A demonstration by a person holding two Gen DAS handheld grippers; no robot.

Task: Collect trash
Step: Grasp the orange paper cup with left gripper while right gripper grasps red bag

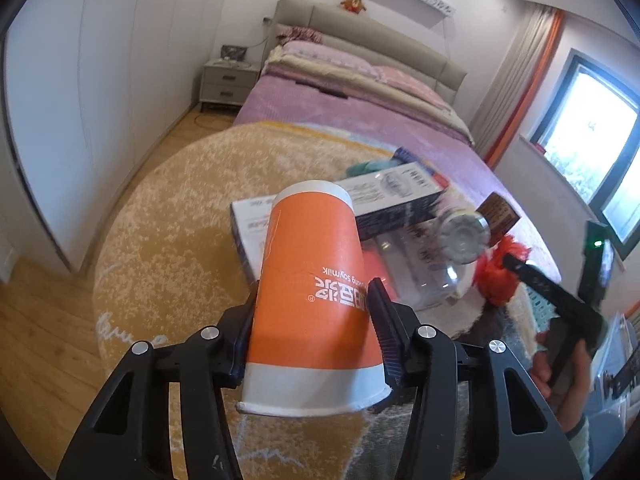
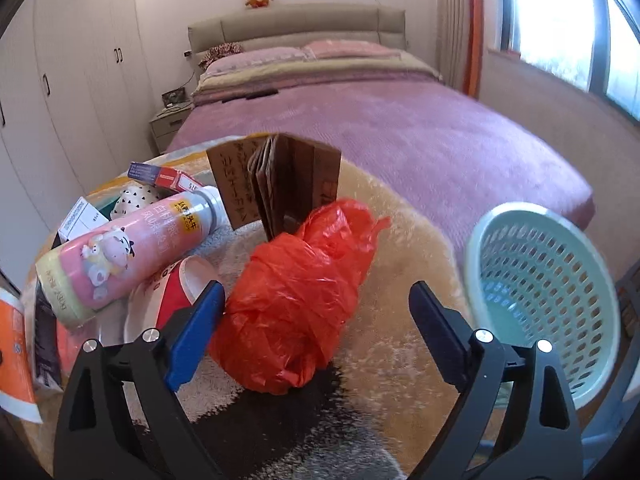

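Observation:
My left gripper [image 1: 312,312] is shut on an orange and white paper cup [image 1: 310,292], held upside down above the round rug; the cup also shows at the left edge of the right wrist view [image 2: 14,340]. My right gripper [image 2: 316,316] is open, its fingers either side of a crumpled red plastic bag [image 2: 296,296] on the rug. A pale green perforated basket [image 2: 540,296] stands to the right of it. In the left wrist view the right gripper [image 1: 520,268] reaches the red bag [image 1: 500,276].
A pile of trash lies on the rug: a pink bottle [image 2: 120,256], a red and white cup [image 2: 172,296], a brown folded cardboard [image 2: 280,184], small boxes [image 2: 164,178], a flat white box [image 1: 256,228]. The purple bed [image 2: 400,132] is behind.

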